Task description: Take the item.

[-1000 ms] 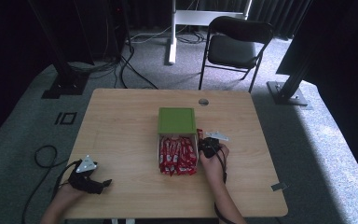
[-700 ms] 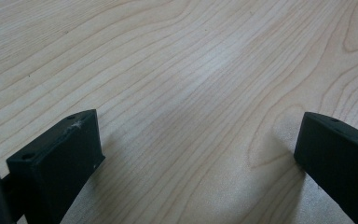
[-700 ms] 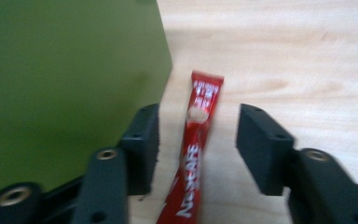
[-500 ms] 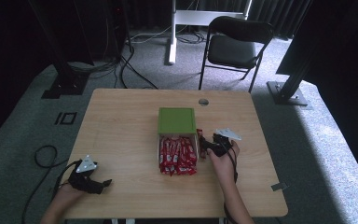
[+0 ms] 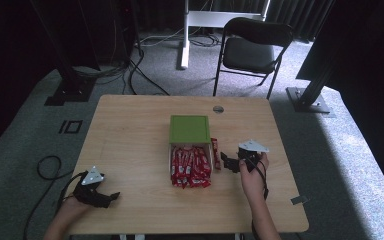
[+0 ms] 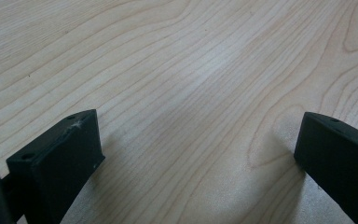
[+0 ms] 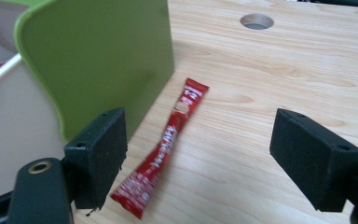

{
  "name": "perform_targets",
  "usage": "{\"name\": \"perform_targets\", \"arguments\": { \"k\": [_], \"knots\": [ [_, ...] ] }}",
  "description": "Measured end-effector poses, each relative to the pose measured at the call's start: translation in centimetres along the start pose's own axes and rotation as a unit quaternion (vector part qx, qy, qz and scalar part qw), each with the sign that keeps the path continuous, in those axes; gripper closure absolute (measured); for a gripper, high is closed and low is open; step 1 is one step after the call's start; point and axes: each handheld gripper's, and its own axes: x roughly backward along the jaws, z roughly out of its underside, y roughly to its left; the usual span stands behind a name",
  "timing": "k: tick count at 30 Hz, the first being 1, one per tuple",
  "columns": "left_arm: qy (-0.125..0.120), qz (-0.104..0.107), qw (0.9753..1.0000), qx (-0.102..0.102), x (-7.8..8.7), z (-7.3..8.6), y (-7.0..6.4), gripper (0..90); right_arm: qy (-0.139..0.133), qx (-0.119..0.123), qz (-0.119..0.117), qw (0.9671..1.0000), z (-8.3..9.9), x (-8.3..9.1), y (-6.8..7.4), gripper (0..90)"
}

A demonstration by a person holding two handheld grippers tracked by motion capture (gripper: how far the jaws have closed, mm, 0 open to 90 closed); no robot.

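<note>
Right gripper (image 7: pixel 198 154) jaws apart, empty, over one stray red sachet (image 7: pixel 165 144) beside the green box (image 5: pixel 190 131). I judge the rest boxed; this one remains.

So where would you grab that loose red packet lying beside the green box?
Probably across the middle of the red packet, coming straight down from above with the right tool, open. It lies flat, long and thin on the table, close to the green box, so closing across its narrow width suits best.
</note>
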Motion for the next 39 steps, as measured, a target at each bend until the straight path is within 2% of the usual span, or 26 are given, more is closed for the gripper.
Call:
{"name": "perform_targets", "arguments": {
  "k": [2,6,14,21,29,34,37,39],
  "knots": [
    [0.0,0.0,1.0,0.0,0.0,0.0,0.0,1.5,-0.006,-0.01,-0.003,0.9999,0.3,0.4,-0.2,18.9],
    [0.0,0.0,1.0,0.0,0.0,0.0,0.0,1.5,-0.013,-0.01,-0.005,0.9999,1.0,1.0,-0.8,18.9],
    [0.0,0.0,1.0,0.0,0.0,0.0,0.0,1.5,0.011,0.01,-0.01,0.9998,2.7,2.3,-1.7,18.9],
    [0.0,0.0,1.0,0.0,0.0,0.0,0.0,1.5,0.019,0.022,-0.023,0.9993,4.3,3.7,-2.7,18.9],
    [0.0,0.0,1.0,0.0,0.0,0.0,0.0,1.5,0.029,0.056,-0.039,0.9972,5.5,4.8,-3.4,13.8],
    [0.001,0.0,1.0,-0.002,0.0,0.0,0.0,1.5,0.037,0.063,-0.047,0.9962,6.4,5.4,-3.9,13.7],
    [0.001,0.0,1.0,-0.002,0.0,0.0,0.0,1.5,0.051,0.071,-0.058,0.9945,7.1,5.5,-4.3,13.7],
    [0.001,0.0,1.0,-0.002,0.0,0.0,0.0,1.5,0.055,0.066,-0.067,0.9941,7.3,5.6,-4.4,13.7]
  ]
}}
